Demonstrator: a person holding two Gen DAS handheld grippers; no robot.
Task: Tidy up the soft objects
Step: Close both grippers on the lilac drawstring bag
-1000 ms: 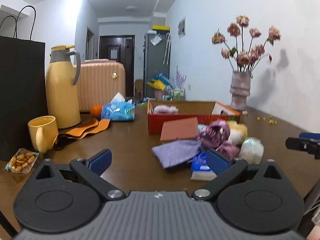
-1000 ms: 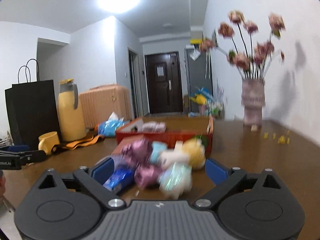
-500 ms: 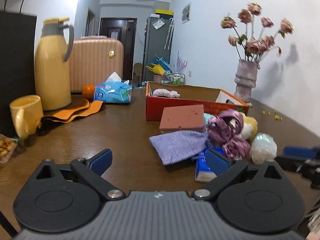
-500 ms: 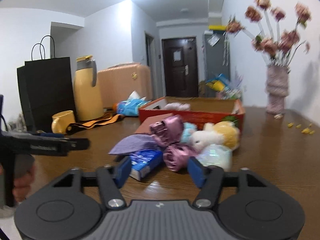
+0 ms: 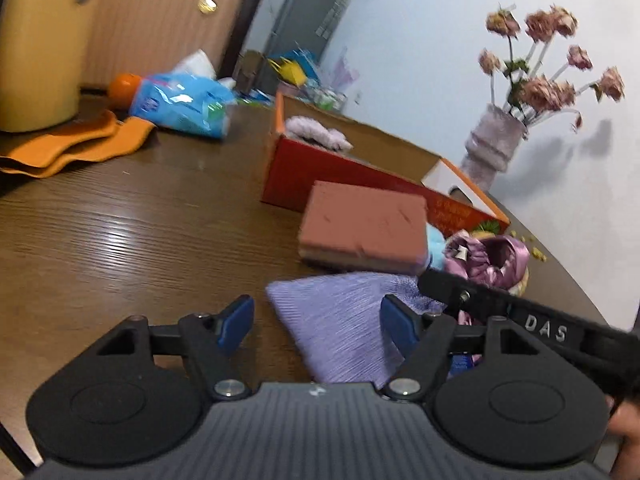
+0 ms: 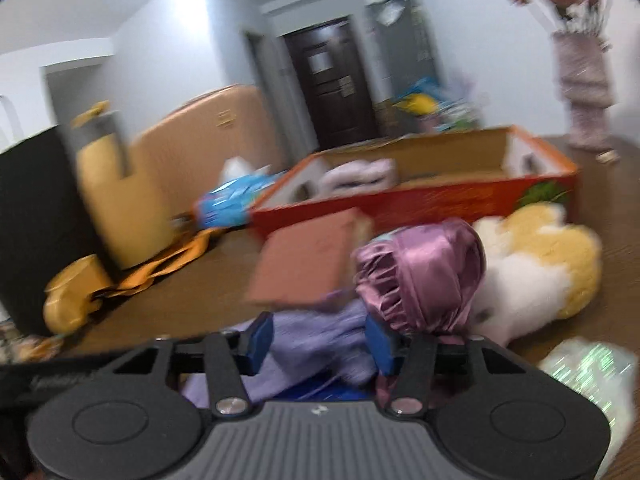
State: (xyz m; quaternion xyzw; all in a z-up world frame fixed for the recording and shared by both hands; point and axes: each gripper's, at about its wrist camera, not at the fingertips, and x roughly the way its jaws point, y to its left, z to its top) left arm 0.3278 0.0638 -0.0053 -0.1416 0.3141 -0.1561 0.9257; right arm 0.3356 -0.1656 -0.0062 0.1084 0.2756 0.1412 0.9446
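A lilac knitted cloth [image 5: 340, 320] lies on the brown table, with a brown sponge block [image 5: 362, 226] resting on the pile behind it. My left gripper [image 5: 316, 320] is open, its fingers on either side of the cloth's near corner. My right gripper [image 6: 318, 338] is open around the same cloth [image 6: 320, 340], and its arm crosses the left wrist view [image 5: 520, 320]. A pink satin cap [image 6: 424, 276], a yellow-white plush toy [image 6: 536, 264] and a shiny wrapped bundle [image 6: 592, 372] lie to the right. A red cardboard box [image 5: 320, 168] holds a pale fluffy item [image 5: 316, 132].
A yellow thermos [image 5: 32, 48], an orange strap [image 5: 72, 144], a blue tissue pack [image 5: 180, 100] and a peach suitcase [image 5: 160, 20] stand at the left. A vase of dried roses [image 5: 496, 148] stands at the back right. A yellow mug [image 6: 72, 296] and a black bag [image 6: 36, 220] are at the far left.
Both grippers have moved forward and down onto the pile. The lilac cloth now sits between the fingers of each. The right gripper's fingers have narrowed.
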